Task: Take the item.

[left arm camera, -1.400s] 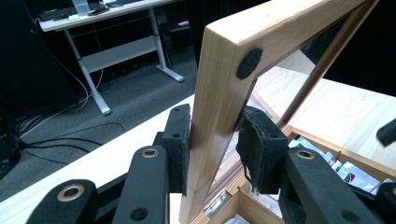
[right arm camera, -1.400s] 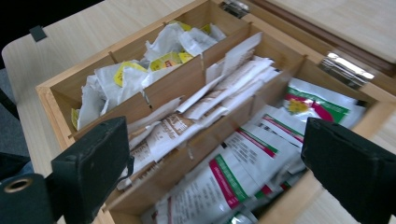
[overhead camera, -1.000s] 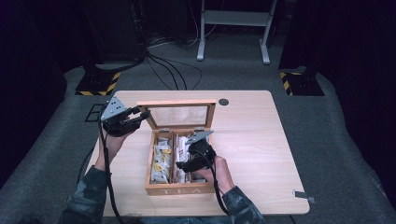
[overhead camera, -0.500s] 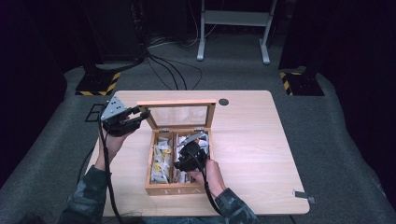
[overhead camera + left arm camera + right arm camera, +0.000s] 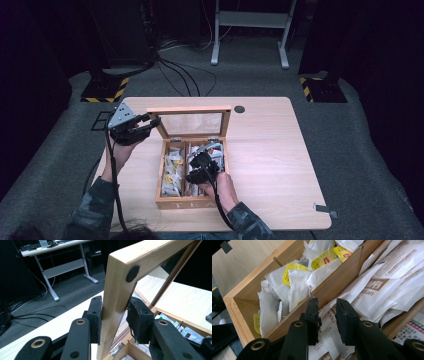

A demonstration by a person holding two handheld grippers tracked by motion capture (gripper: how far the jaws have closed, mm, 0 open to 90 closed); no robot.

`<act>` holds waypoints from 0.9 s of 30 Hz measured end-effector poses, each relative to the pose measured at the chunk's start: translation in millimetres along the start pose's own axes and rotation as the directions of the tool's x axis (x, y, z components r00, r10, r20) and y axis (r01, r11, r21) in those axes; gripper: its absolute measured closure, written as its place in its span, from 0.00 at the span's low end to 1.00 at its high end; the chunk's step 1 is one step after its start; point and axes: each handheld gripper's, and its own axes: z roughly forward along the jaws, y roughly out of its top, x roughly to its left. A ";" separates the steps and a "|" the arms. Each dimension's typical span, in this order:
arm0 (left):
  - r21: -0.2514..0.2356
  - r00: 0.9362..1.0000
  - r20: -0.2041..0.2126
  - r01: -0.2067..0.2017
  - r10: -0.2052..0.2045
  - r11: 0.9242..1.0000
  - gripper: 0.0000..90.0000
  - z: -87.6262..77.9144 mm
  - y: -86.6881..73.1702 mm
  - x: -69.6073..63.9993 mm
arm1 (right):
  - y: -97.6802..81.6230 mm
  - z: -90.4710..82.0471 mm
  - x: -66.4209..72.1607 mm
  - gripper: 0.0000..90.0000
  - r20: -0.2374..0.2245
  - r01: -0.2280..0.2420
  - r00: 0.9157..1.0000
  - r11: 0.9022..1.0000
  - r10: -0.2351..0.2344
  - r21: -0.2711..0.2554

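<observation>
Inside the tea box (image 5: 165, 202), right gripper (image 5: 325, 312) fingers crowd its divider (image 5: 337, 287).

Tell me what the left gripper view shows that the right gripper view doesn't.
Left gripper view: the left gripper clamped on the wooden frame of the raised glass lid, with a desk frame and cables on the grey floor behind.

Right gripper view: the right gripper, whose jaws have just been closing, down in the box around a white packet; whether the pads press it I can't tell. Across the wooden divider lie yellow-tagged tea bags.

Both: the wooden box with packets inside and the light wooden table.
</observation>
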 end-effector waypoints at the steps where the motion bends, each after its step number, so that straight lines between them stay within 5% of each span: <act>1: 0.000 1.000 0.000 -0.001 0.001 1.000 0.72 0.0 0.0 0.1 | -0.2 0.7 0.6 0.81 -0.001 -0.009 1.000 1.000 0.009 0.008; 19: 0.001 1.000 0.006 -0.005 0.005 1.000 0.72 -1.4 -0.6 -1.0 | -3.2 -0.8 2.3 0.78 0.045 -0.003 0.999 0.999 0.001 0.045; 27: 0.003 1.000 0.006 -0.007 0.007 1.000 0.72 -1.1 -0.2 -0.3 | -2.1 1.5 1.0 0.79 0.029 -0.028 0.999 0.998 0.027 0.050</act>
